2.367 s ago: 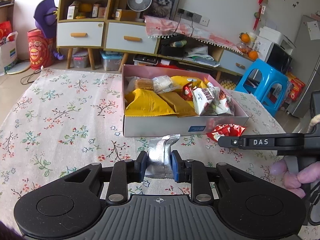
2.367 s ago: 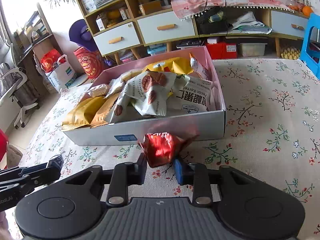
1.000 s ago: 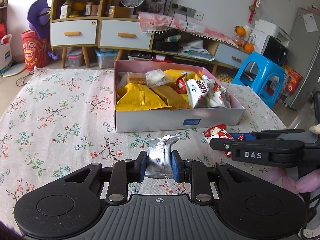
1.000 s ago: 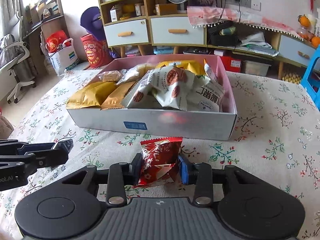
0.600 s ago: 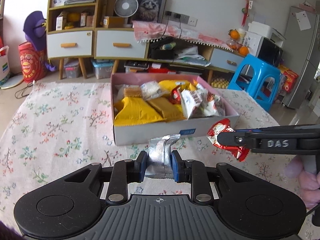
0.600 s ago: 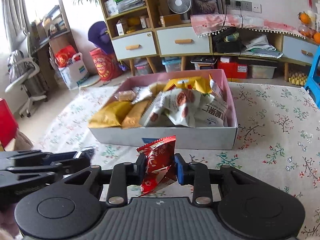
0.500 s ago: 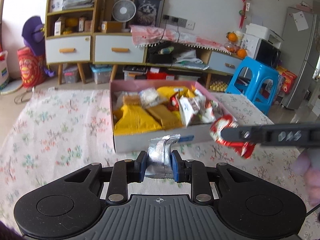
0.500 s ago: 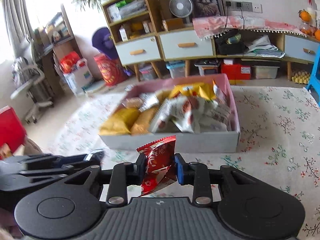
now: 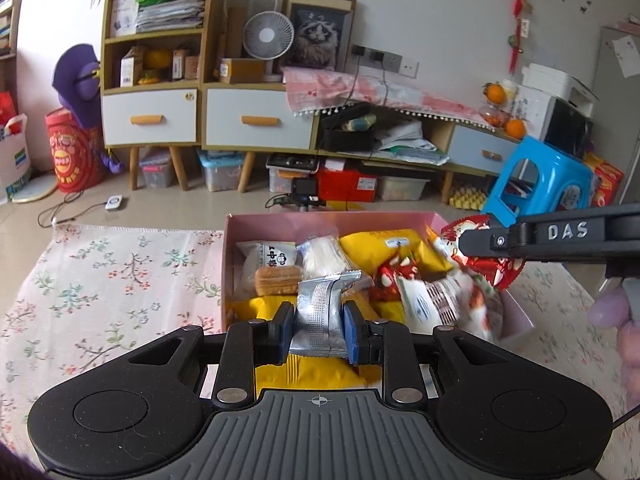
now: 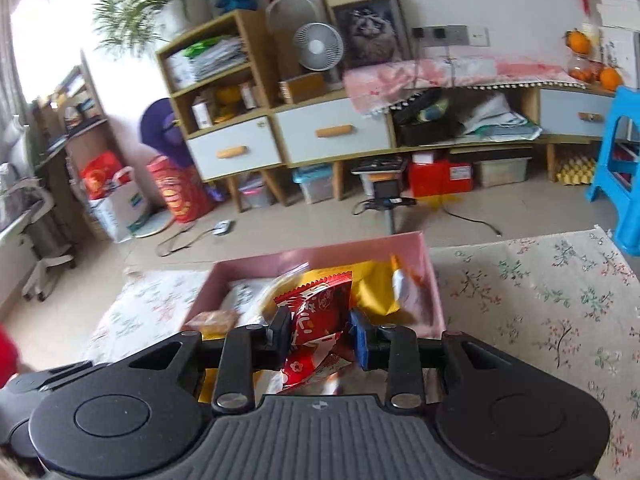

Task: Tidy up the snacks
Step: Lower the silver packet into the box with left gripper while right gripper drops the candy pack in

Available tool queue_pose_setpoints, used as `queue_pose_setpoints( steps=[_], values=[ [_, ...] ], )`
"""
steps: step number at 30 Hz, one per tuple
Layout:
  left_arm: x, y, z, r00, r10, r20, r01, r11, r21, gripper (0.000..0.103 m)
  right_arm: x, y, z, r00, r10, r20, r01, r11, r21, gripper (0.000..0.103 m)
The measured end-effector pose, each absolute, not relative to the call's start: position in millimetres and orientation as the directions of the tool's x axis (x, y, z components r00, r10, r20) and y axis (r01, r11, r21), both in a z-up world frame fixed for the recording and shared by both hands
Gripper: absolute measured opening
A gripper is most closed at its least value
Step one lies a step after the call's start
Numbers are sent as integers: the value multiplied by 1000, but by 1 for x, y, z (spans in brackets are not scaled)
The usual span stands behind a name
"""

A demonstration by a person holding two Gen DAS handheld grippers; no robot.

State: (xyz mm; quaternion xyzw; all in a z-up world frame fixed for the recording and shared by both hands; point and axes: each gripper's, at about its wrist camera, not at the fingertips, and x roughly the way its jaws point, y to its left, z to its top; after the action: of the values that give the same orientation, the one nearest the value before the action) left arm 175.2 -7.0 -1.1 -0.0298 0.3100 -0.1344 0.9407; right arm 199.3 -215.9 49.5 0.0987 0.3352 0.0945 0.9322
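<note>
My left gripper [image 9: 318, 332] is shut on a silver foil snack packet [image 9: 320, 312] and holds it above the near part of the pink snack box [image 9: 320, 218]. My right gripper [image 10: 320, 332] is shut on a red snack packet [image 10: 314, 320] and holds it above the same box [image 10: 320, 258]. In the left wrist view the right gripper's finger [image 9: 560, 236] reaches in from the right with the red packet [image 9: 492, 266] over the box's right side. The box holds yellow packets [image 9: 384, 242], a white packet [image 9: 268, 256] and several others.
The box sits on a floral tablecloth [image 9: 100, 280]. Beyond the table are wooden drawer cabinets [image 9: 200, 120], a fan [image 9: 268, 36], storage bins on the floor and a blue stool [image 9: 540, 184] at the right. The cloth also shows right of the box [image 10: 540, 300].
Both grippers have risen from the tablecloth and moved forward over the box, each carrying its packet. The box now lies below them, not ahead.
</note>
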Motion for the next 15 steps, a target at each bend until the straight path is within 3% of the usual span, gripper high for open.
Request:
queue_pose_setpoints(
  steps=[6, 7, 8, 10, 15],
  values=[
    [185, -11, -4, 771, -252, -585, 220, 967, -127, 27, 210, -216, 36, 755, 189, -628, -65, 974, 216, 27],
    [183, -10, -4, 772, -250, -584, 216, 968, -128, 34, 209, -218, 35, 758, 182, -626, -58, 975, 214, 33],
    [181, -10, -4, 775, -249, -581, 216, 968, -126, 49, 206, -219, 35, 760, 182, -624, -53, 974, 219, 39],
    [176, -9, -3, 784, -249, -568, 226, 968, -112, 63, 201, -223, 35, 765, 187, -617, -47, 971, 235, 52],
    [158, -9, 3, 788, -253, -561, 255, 964, -76, 79, 184, -225, 39, 774, 179, -608, -47, 973, 226, 68]
  ],
)
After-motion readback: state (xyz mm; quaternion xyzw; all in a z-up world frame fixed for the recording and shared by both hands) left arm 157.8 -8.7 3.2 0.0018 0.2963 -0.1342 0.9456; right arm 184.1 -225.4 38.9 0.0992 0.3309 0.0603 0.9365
